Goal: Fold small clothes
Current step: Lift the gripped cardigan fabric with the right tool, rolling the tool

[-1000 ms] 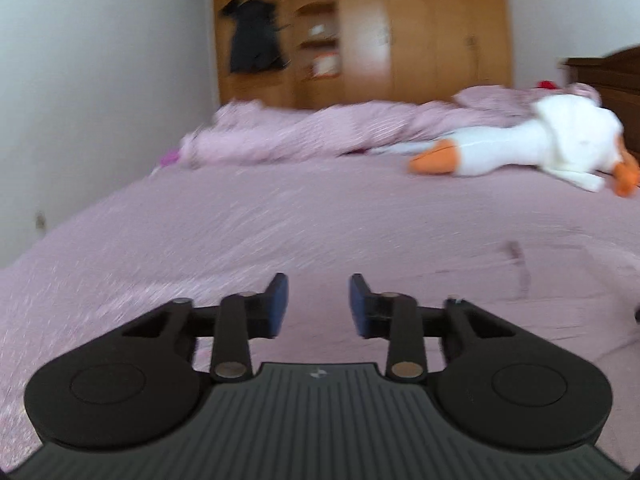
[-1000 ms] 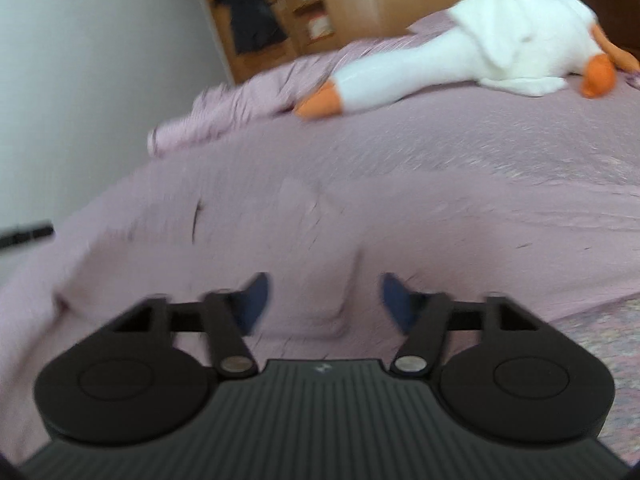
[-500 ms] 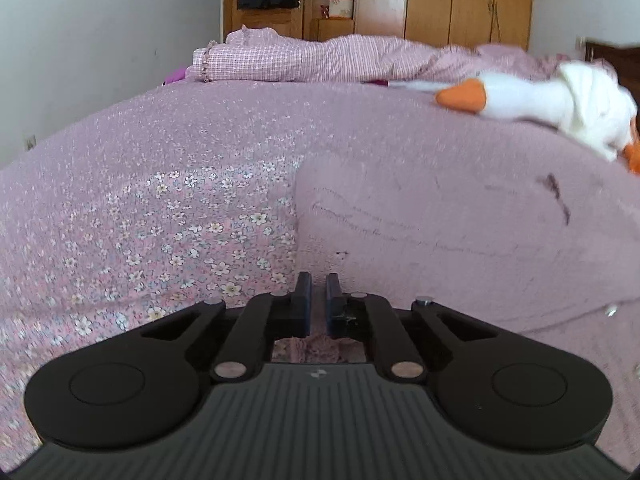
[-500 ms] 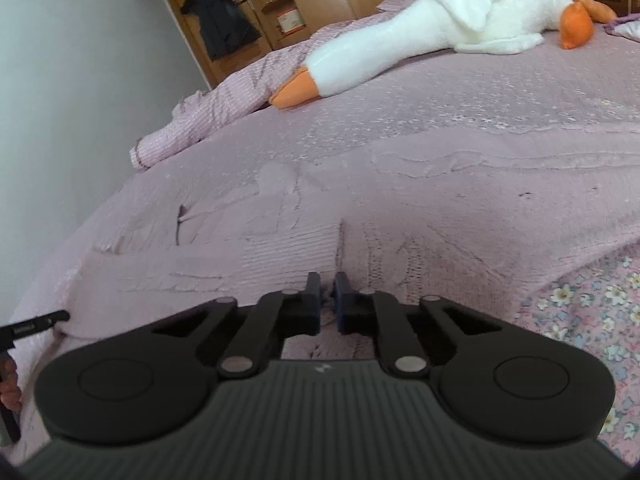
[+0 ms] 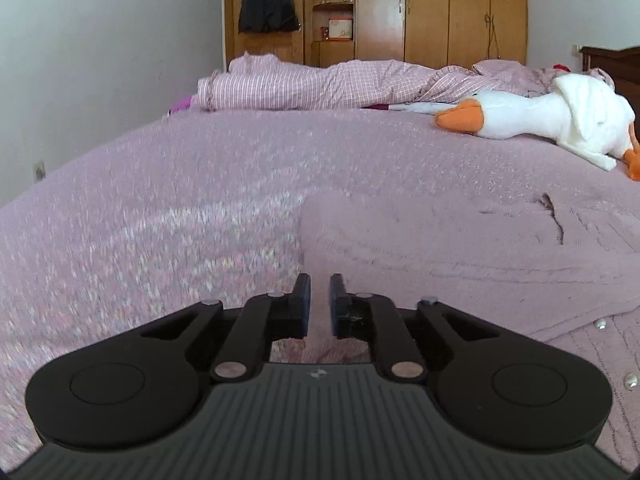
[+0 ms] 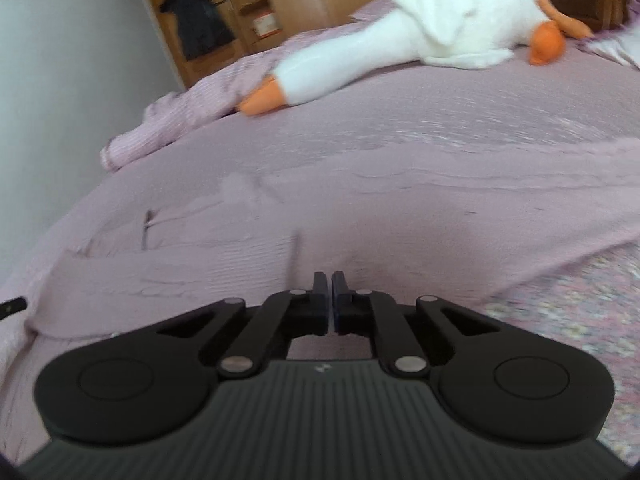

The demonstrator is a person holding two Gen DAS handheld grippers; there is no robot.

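A pale pink knitted cardigan (image 5: 440, 248) lies spread on the pink flowered bedspread (image 5: 160, 220), with small shiny buttons (image 5: 600, 323) along its near right part. My left gripper (image 5: 320, 300) is shut on the cardigan's near left edge, and pink knit shows in the narrow slit between its pads. In the right wrist view the cardigan (image 6: 380, 208) fills the middle, one sleeve (image 6: 160, 276) folded across to the left. My right gripper (image 6: 333, 296) is shut on the knit at its near edge. This view is blurred.
A white plush goose (image 5: 540, 120) with an orange beak lies at the far right of the bed. A rolled pink checked quilt (image 5: 320, 84) lies across the far end. Behind stand a wooden wardrobe (image 5: 440, 12) and a white wall (image 5: 100, 60) at left.
Both grippers were open a second ago and have closed on the cardigan's near edge. Since half a second ago both stay shut and both views have shifted, the right one blurred.
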